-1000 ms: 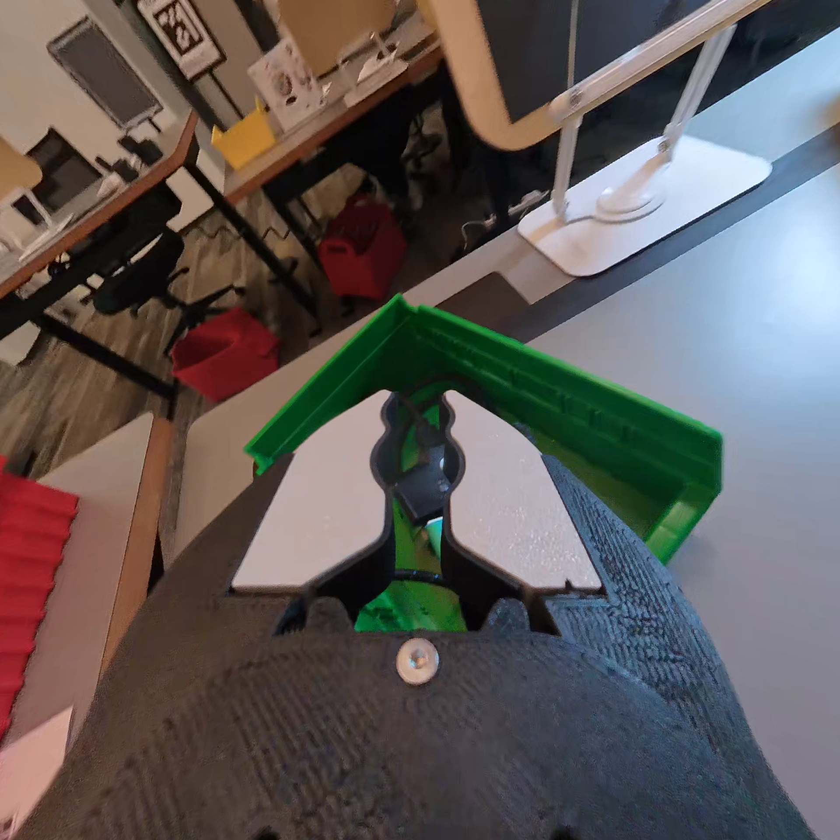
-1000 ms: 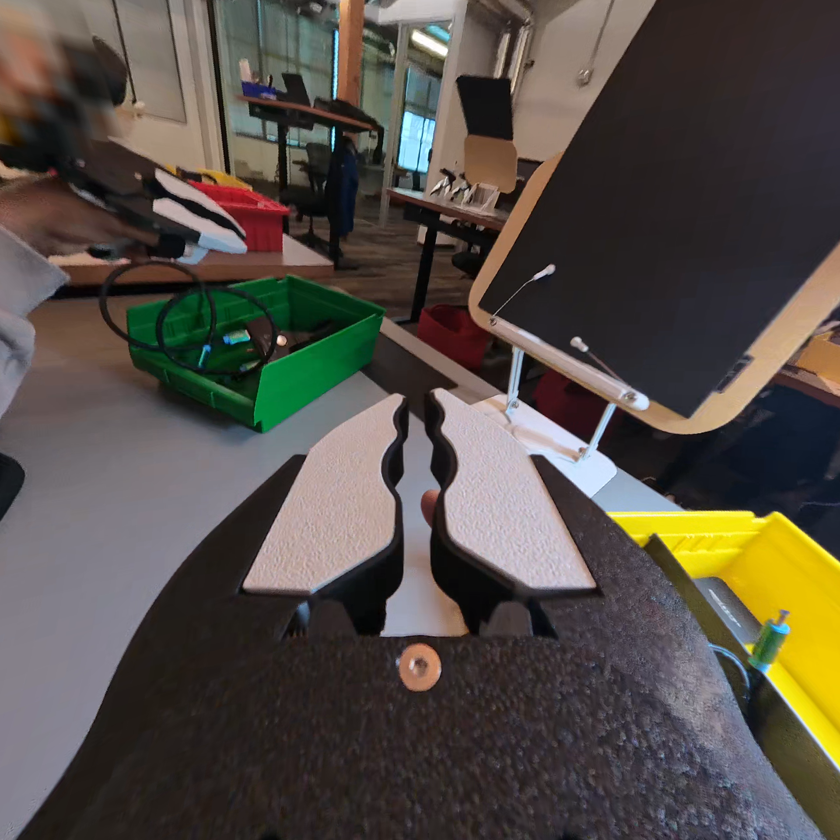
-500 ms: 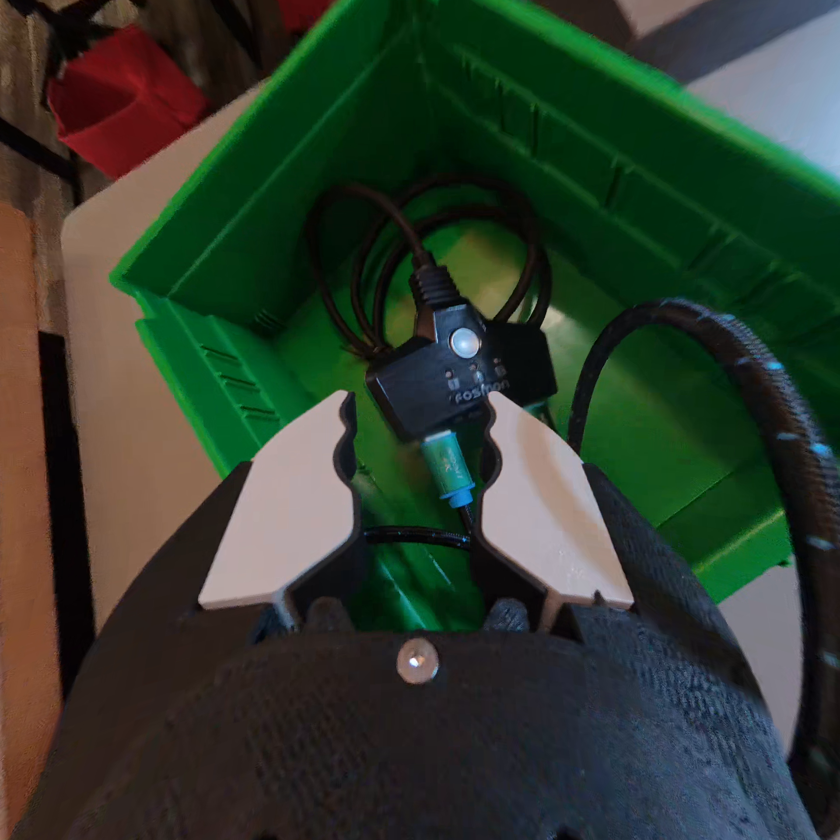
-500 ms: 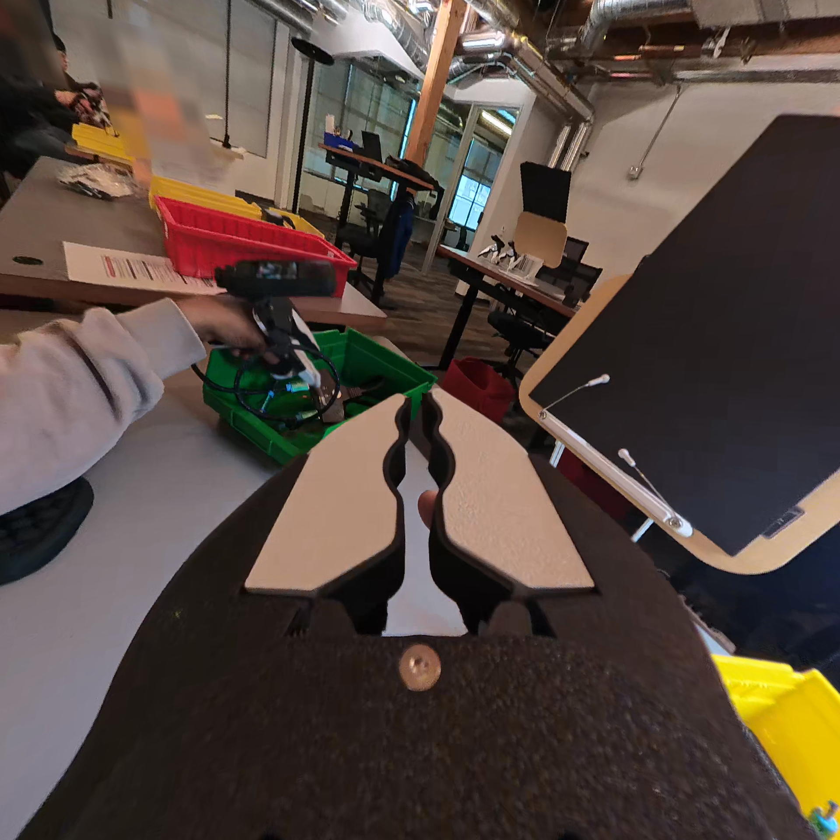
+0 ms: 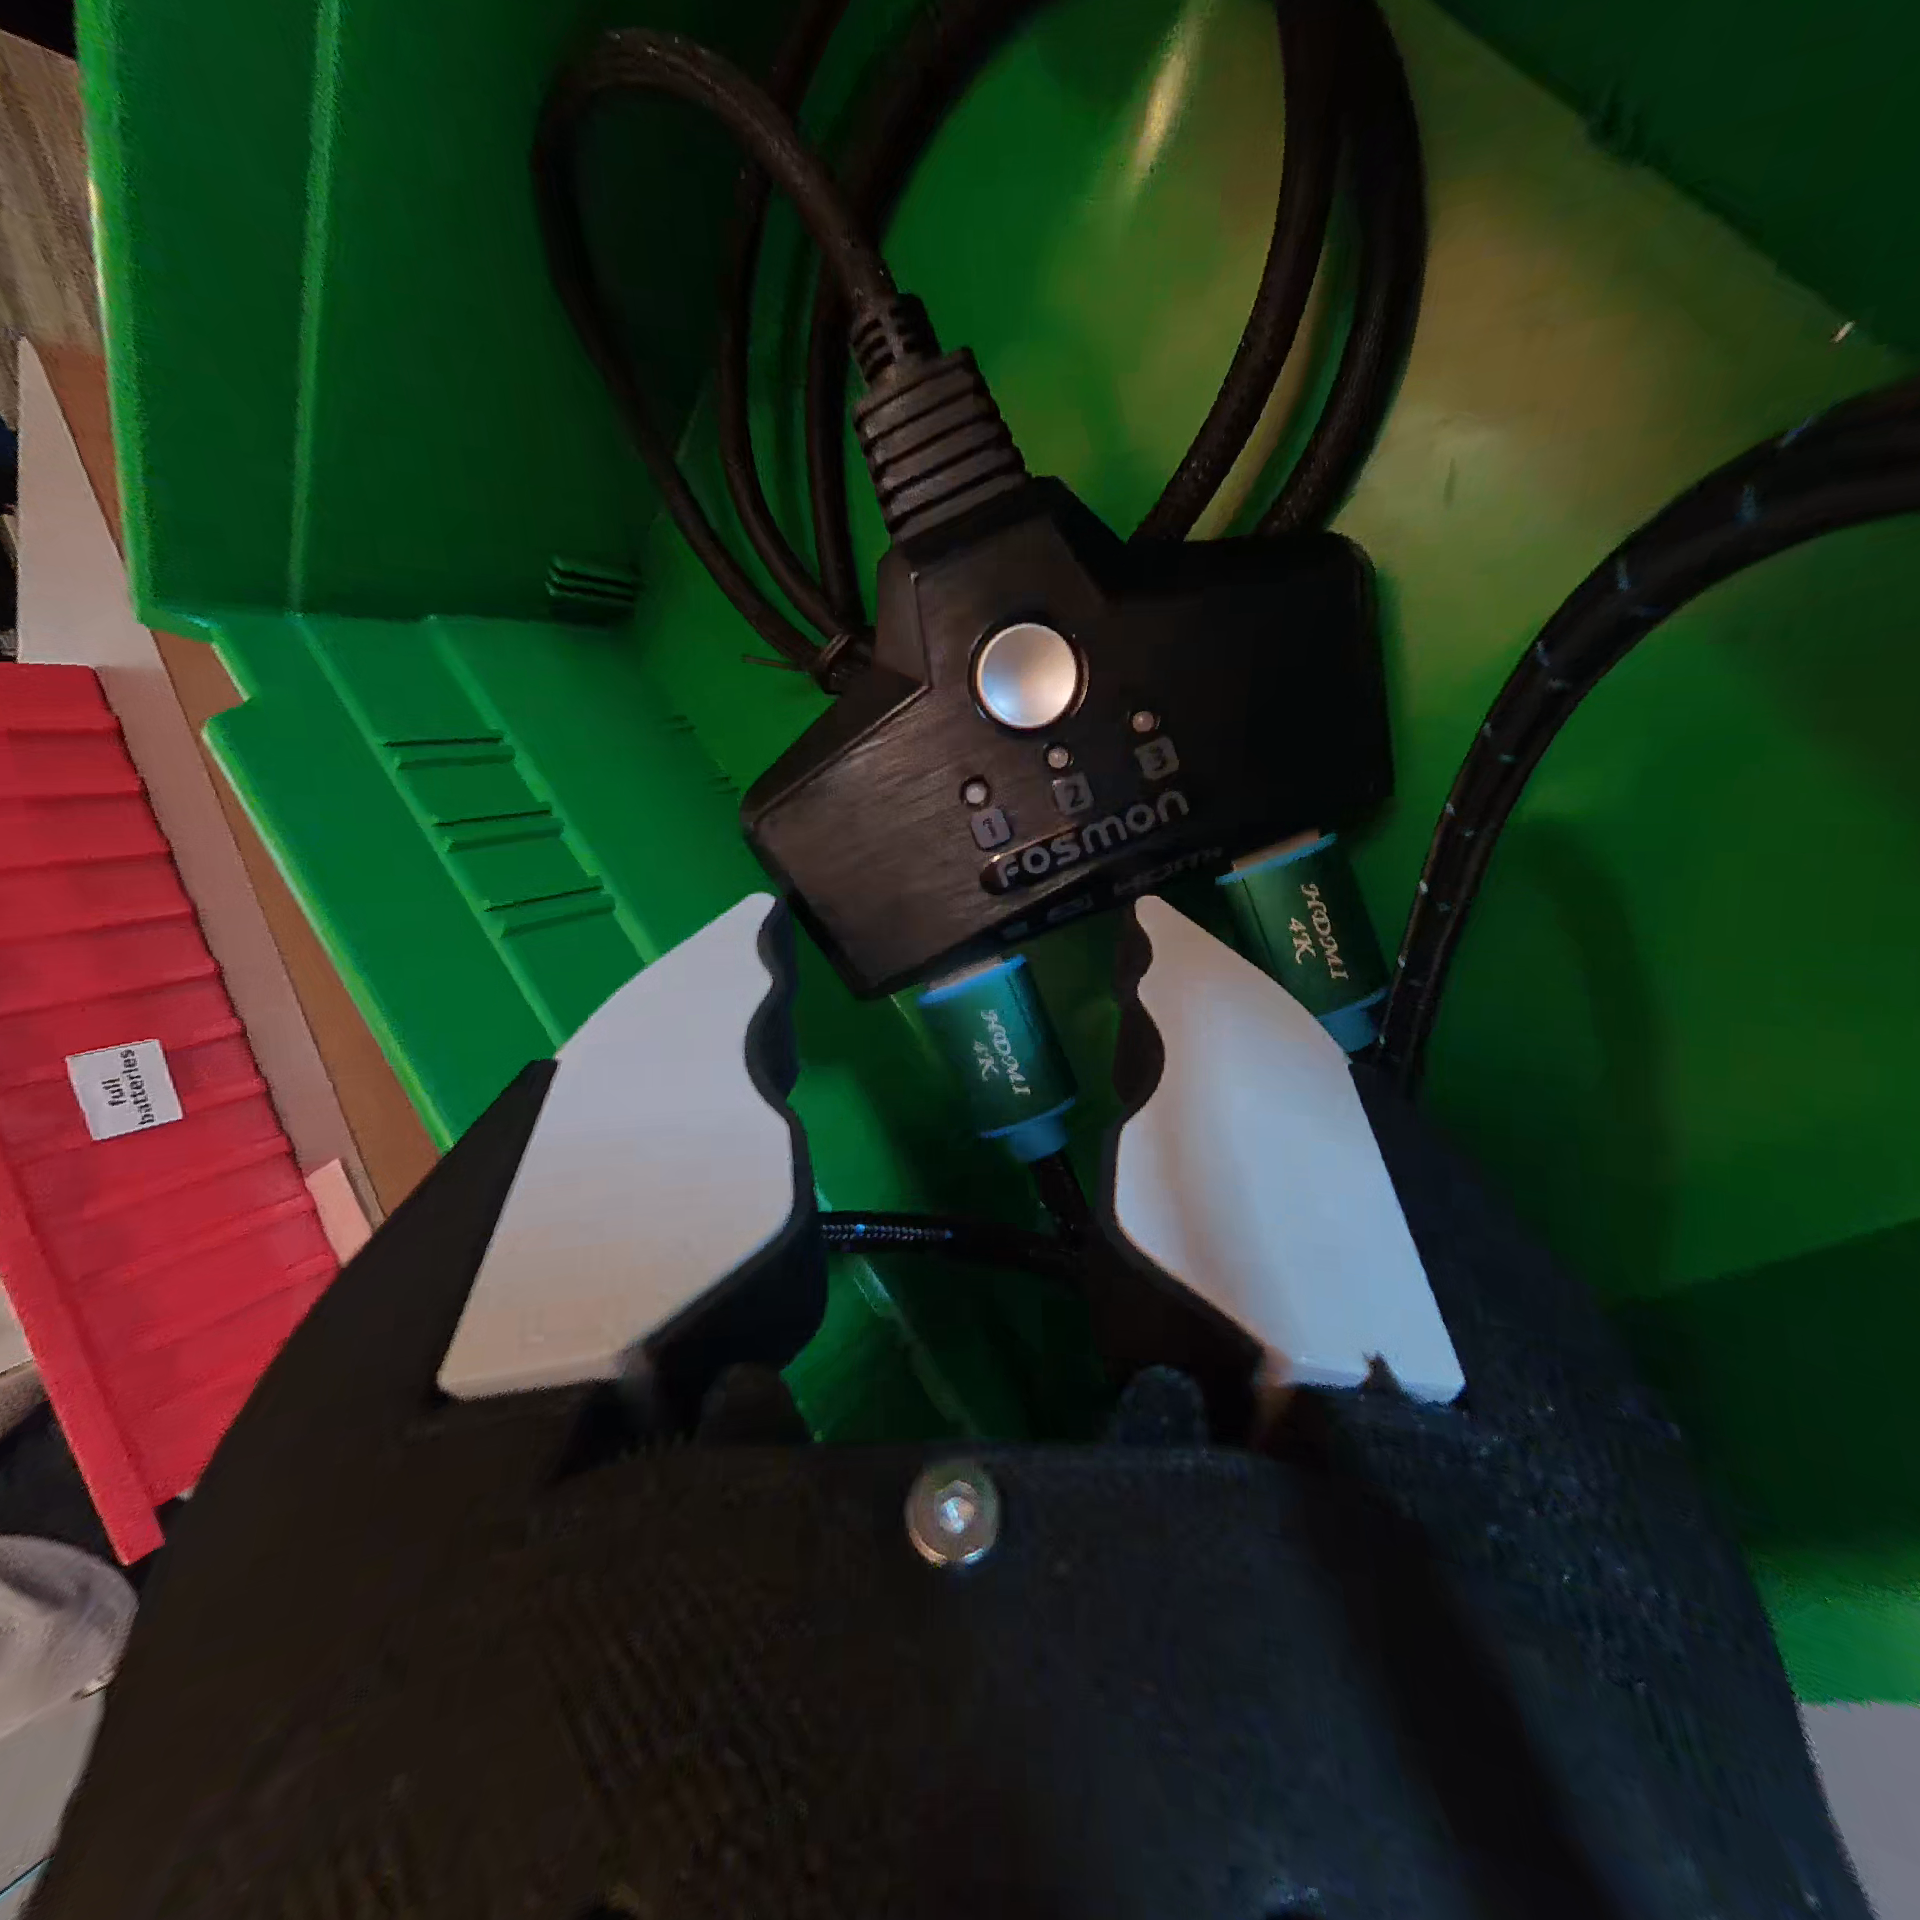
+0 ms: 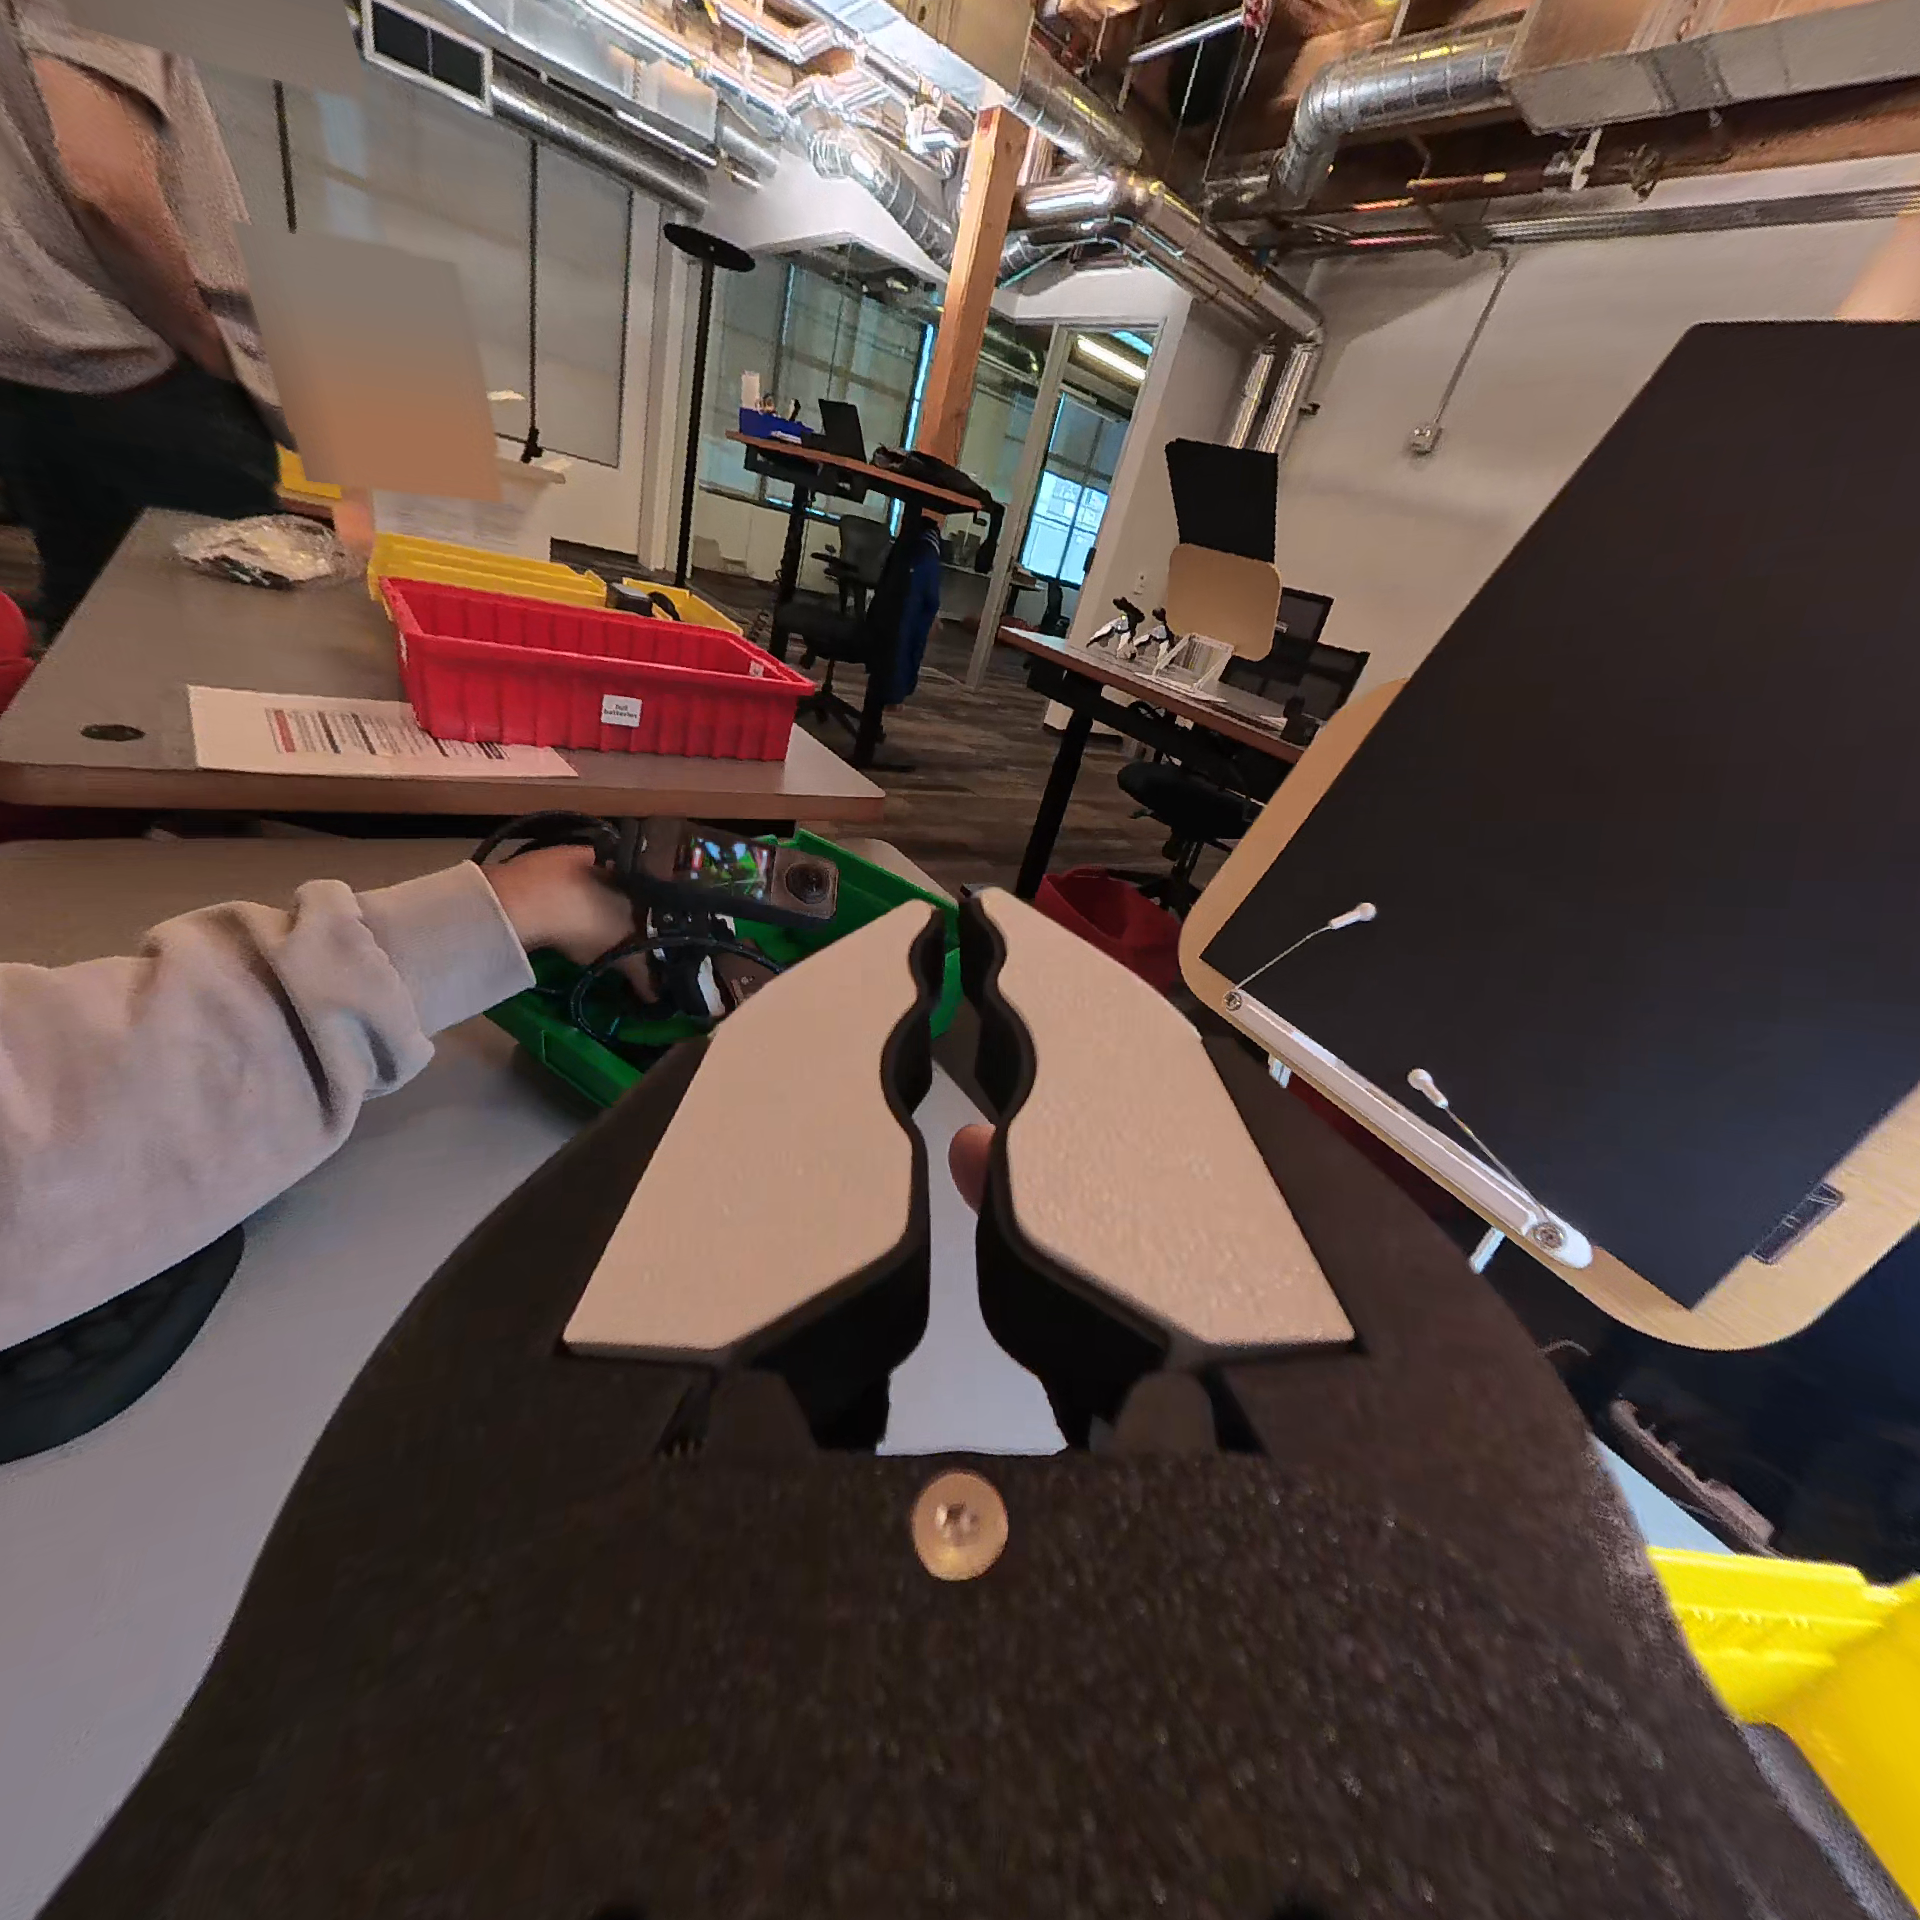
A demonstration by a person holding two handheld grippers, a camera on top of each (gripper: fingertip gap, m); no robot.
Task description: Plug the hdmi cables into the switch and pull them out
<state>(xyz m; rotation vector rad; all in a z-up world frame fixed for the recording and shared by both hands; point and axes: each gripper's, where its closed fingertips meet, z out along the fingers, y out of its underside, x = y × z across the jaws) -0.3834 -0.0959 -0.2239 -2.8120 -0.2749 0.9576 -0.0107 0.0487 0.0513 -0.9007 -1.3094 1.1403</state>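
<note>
In the left wrist view a black HDMI switch (image 5: 1060,748) with a round silver button lies inside a green bin (image 5: 343,343). Two green HDMI plugs sit in its near ports, one in the middle (image 5: 997,1049) and one to the right (image 5: 1304,945). Black braided cables (image 5: 1340,312) coil behind it. My left gripper (image 5: 956,914) is open, its tips at the switch's near edge, with the middle plug between the fingers and touching neither. My right gripper (image 6: 954,914) is shut and empty above the grey table (image 6: 156,1558). The right wrist view also shows the left gripper (image 6: 717,894) down in the bin (image 6: 883,894).
A red bin (image 6: 592,675) and a paper sheet (image 6: 364,738) lie on the neighbouring table. A black board on a white stand (image 6: 1621,790) rises to the right. A yellow bin (image 6: 1808,1683) sits at the near right. A grey sleeve (image 6: 208,1049) reaches across the table. My right fingertips sit around 50 centimeters from my left ones.
My left gripper went down into the green bin, opened, let go of the switch and came closer to it. My right gripper stayed shut and tilted upward.
</note>
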